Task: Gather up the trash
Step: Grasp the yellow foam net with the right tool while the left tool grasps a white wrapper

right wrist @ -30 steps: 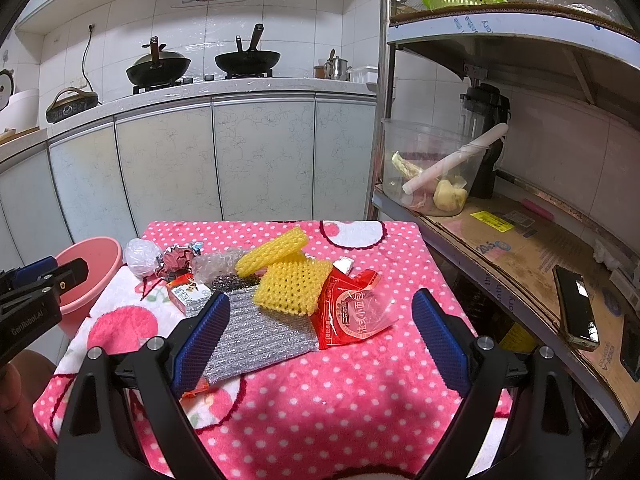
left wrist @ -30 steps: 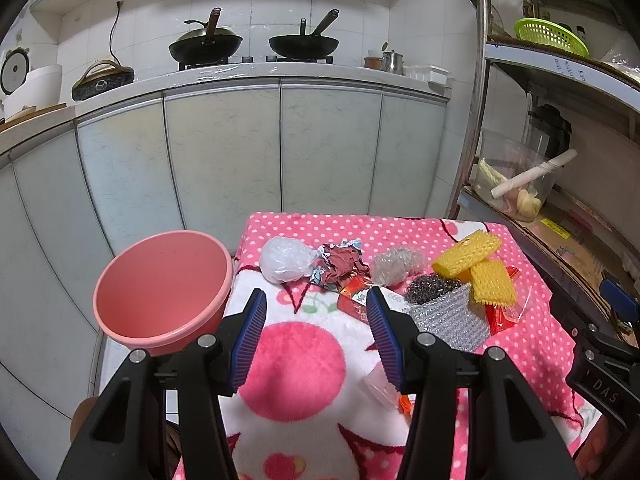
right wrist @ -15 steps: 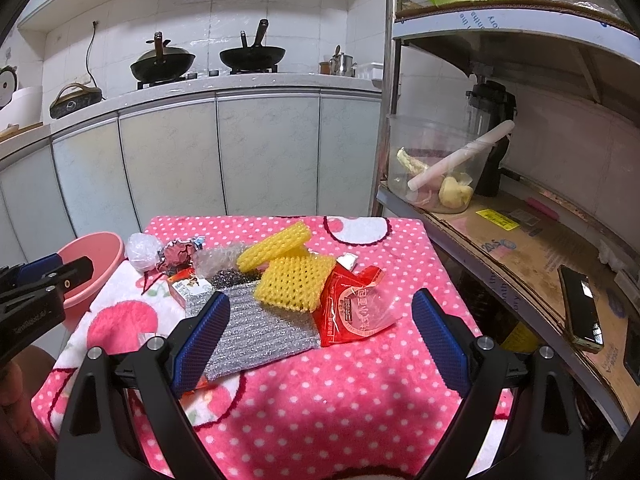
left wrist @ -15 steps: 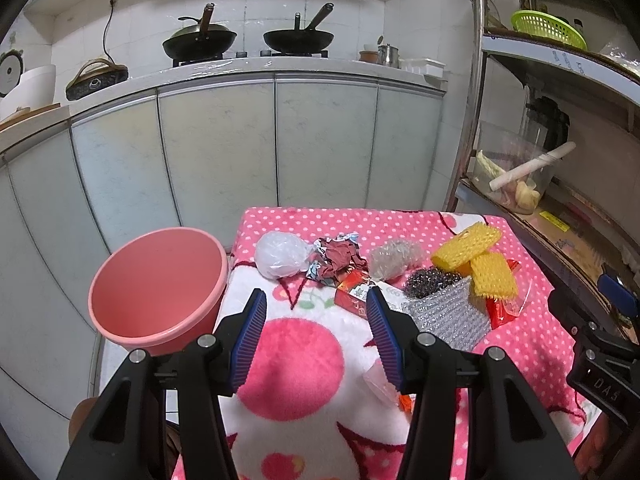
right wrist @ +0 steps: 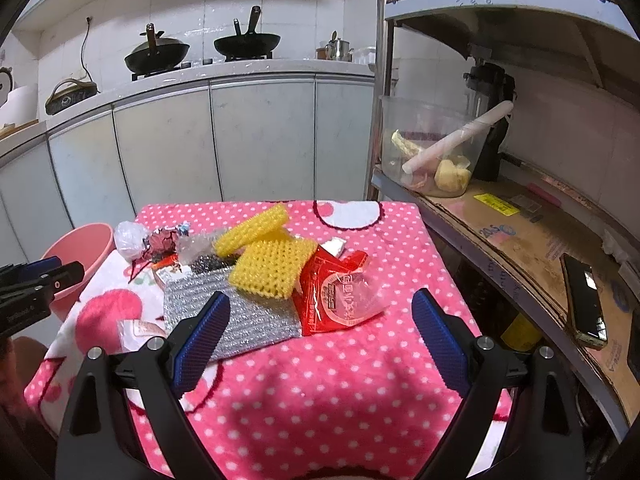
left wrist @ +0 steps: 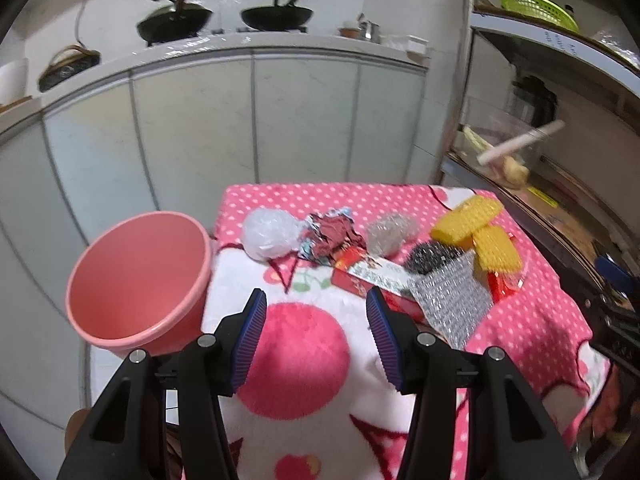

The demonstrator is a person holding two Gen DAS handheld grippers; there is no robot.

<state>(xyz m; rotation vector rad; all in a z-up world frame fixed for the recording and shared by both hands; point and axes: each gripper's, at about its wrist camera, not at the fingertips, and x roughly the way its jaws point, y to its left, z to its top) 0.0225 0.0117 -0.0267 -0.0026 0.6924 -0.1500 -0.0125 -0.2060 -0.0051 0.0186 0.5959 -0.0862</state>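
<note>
Both tongs released, empty: left tongs (left wrist: 316,332) should descend squarely over white bag (left wrist: 269,235), clench, then clear bucket (left wrist: 138,280) rim; right tongs (right wrist: 320,320) idle

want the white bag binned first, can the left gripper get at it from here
Probably yes. The left gripper is open and empty, and the white bag lies just ahead of it at the pile's left end, beside the pink bucket, with only bare cloth between.

Home kitchen: two woks (right wrist: 247,43) on a far tiled-wall counter (right wrist: 224,74), grey cabinet doors (right wrist: 262,140) below, metal shelving (right wrist: 520,216) at right.
</note>
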